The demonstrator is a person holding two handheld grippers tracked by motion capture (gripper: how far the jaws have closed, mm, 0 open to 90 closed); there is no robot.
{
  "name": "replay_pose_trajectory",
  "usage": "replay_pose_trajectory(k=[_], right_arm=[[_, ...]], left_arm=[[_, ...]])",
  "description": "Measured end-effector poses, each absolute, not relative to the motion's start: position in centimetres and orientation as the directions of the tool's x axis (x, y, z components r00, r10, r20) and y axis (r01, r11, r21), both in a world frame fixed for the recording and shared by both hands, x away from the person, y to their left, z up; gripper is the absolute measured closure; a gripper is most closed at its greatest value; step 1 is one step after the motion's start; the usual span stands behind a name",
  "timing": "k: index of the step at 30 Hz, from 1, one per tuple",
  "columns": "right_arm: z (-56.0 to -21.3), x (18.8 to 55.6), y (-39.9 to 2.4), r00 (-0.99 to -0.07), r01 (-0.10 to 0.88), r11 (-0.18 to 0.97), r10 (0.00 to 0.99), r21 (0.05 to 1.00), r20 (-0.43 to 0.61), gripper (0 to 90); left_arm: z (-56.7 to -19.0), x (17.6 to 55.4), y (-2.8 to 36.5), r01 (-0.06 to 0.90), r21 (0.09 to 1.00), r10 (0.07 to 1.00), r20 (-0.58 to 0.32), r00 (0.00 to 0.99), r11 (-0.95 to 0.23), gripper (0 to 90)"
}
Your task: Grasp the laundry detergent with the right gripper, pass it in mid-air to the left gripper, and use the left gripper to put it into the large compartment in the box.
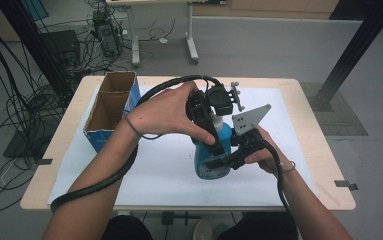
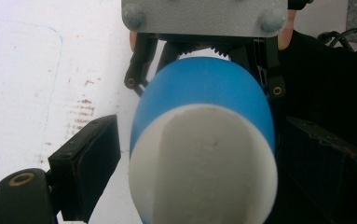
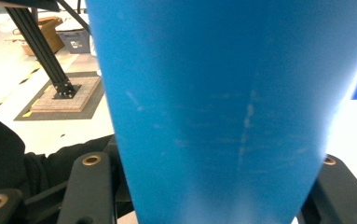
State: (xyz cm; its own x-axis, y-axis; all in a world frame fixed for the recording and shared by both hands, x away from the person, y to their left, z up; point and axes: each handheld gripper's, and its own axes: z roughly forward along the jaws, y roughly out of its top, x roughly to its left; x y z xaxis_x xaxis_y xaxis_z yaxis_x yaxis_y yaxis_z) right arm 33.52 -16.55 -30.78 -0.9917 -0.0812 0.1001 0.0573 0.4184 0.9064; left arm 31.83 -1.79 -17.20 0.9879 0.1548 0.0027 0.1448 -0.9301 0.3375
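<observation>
A blue bottle (image 1: 212, 169) with a white top stands upright on the white mat (image 1: 149, 175) near the table's middle. My right gripper (image 1: 223, 161) comes in from the right, shut on the bottle's lower body. In the right gripper view the blue wall (image 3: 213, 102) sits tight between the jaws of the right gripper (image 3: 209, 186). My left gripper (image 1: 217, 134) points down over the bottle's top. In the left gripper view the white top (image 2: 204, 163) lies between the spread jaws of the left gripper (image 2: 204, 182), with a slim gap at the left pad (image 2: 90, 161).
An open cardboard box (image 1: 110, 107) with blue sides stands at the table's back left. The left gripper's thick black cable (image 1: 104, 182) loops over the front left of the mat. Black frame posts (image 1: 351, 50) and desk legs stand on the floor beyond the table.
</observation>
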Motion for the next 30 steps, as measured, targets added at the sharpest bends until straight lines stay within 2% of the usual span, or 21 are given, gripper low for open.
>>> replay_pose_trajectory(k=[30], right_arm=[[-30.71,33.36,-16.46,-0.99,0.055,0.42,-0.094,0.906,0.103,43.0]], left_arm=[[-17.19,31.6,-1.84,0.149,0.33,0.16,0.006,0.987,-0.932,13.2]])
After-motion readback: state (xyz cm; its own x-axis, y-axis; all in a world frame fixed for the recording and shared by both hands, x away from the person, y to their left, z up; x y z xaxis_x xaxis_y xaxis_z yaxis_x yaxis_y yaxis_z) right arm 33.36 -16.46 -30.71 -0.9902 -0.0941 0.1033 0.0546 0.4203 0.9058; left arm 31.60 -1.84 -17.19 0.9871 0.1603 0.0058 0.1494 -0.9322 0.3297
